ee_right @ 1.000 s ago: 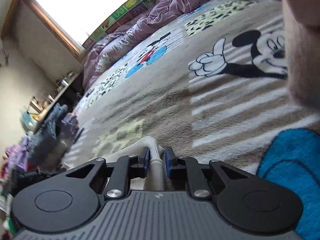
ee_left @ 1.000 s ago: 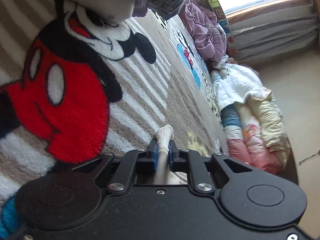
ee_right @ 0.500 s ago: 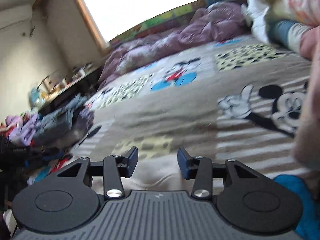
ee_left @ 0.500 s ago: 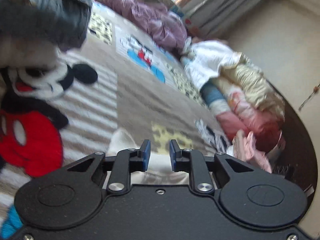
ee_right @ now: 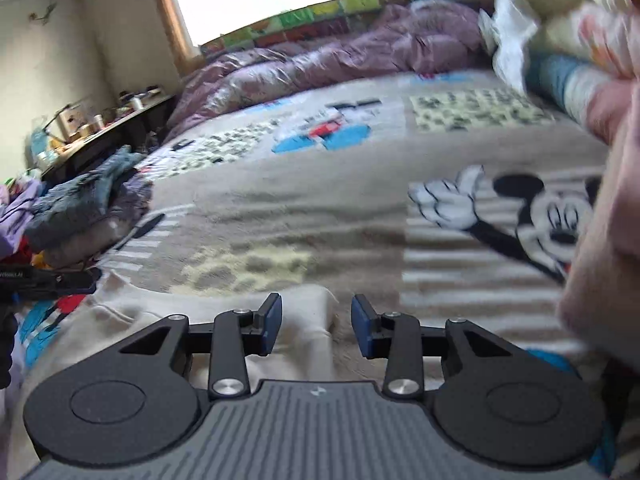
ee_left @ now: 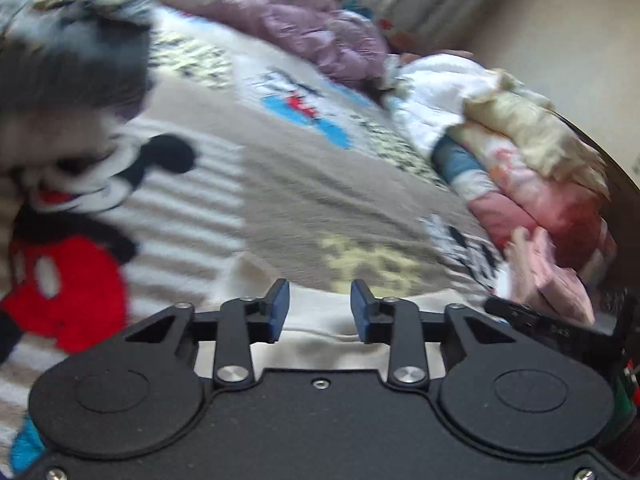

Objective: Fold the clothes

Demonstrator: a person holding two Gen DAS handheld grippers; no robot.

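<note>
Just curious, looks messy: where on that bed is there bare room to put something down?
The middle of the cartoon blanket is free, beyond the cream garment. It is crowded along the purple quilt, the stacked bedding and the clothes pile.

Fuzzy plush blanket (ee_left: pixel 304 200) (matt pile)

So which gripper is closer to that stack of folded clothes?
Right. The right gripper sits between the left gripper and the stack of folded clothes, which lies off to both grippers' right.
</note>
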